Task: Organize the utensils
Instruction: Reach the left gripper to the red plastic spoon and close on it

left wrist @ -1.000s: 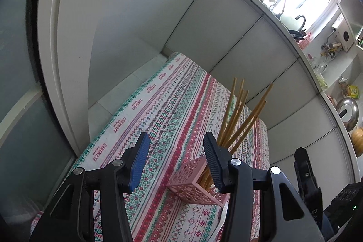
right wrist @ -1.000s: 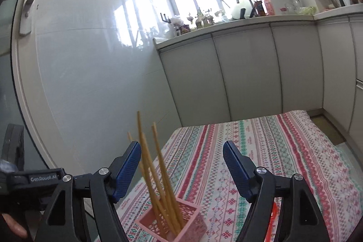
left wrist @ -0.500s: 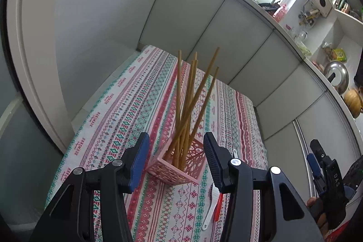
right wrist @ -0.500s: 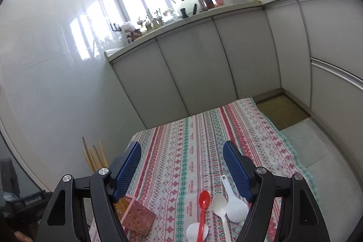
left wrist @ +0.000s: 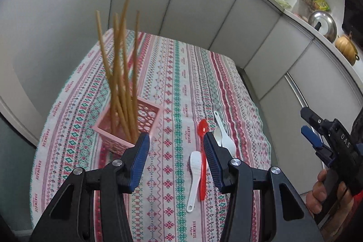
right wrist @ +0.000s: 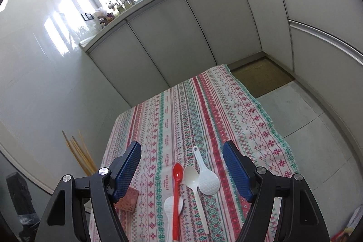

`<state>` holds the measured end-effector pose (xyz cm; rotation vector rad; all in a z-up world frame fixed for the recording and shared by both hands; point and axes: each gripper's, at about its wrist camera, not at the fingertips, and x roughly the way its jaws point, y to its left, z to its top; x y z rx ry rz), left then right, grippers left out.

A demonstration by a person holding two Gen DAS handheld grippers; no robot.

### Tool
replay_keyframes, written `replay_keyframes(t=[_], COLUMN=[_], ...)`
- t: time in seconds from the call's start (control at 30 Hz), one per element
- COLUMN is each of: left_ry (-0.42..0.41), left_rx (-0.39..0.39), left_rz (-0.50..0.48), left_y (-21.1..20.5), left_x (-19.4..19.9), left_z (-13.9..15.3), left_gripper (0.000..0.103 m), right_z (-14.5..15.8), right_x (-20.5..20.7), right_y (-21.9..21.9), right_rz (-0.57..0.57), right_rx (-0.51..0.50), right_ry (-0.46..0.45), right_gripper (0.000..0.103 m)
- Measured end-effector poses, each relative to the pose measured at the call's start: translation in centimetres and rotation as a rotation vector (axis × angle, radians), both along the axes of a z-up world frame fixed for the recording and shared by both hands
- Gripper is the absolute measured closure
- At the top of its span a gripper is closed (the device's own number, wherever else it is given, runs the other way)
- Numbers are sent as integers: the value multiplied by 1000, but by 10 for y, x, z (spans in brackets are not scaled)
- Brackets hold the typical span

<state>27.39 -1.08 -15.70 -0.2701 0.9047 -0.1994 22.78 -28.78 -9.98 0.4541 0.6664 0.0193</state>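
1. While the thin tan wooden chopsticks [left wrist: 120, 74] already stood fanned in the pink latticed plastic basket [left wrist: 136, 121], we judged the job part done — four spoons remained loose on the striped patterned tablecloth [right wrist: 181, 106].
2. We saw a glossy red plastic spoon [right wrist: 175, 194], two white ribbed rice paddles [right wrist: 207, 178] and a white plastic soup spoon [right wrist: 192, 180] lying close together, just right of the basket.
3. Our left gripper [left wrist: 175, 153] stood half open and the right gripper [right wrist: 181, 165] wide — both empty, above the spoons.

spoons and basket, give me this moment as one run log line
left gripper: open, empty | right gripper: open, empty, over spoons | red spoon: flat on tablecloth | white spoons: beside it | chopsticks: upright in pink basket
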Motion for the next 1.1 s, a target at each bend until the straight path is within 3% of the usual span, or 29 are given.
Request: replay_keyframes(t=[0.2, 0.47, 0.6, 0.97, 1.03, 1.07, 1.1], left_ry=[71, 156, 218, 268, 241, 229, 226], left_rx=[74, 174, 162, 183, 234, 271, 285], left_rz=[-79, -141, -127, -137, -147, -150, -153], left_y=[-49, -88, -89, -113, -121, -125, -126], left_x=[16, 48, 75, 111, 112, 112, 113], left_z=[-30, -79, -103, -135, -135, -136, -136], left_gripper=[51, 51, 52, 52, 64, 83, 94], right_z=[-20, -38, -47, -64, -68, -71, -76], right_x=[6, 8, 11, 23, 27, 29, 31], right_y=[-9, -14, -18, -7, -4, -2, 0], right_rz=[20, 54, 61, 102, 112, 121, 132], right_rx=[-17, -75, -61, -84, -91, -97, -103], right_ry=[117, 196, 237, 287, 298, 310, 324], right_gripper=[28, 29, 33, 38, 41, 43, 44])
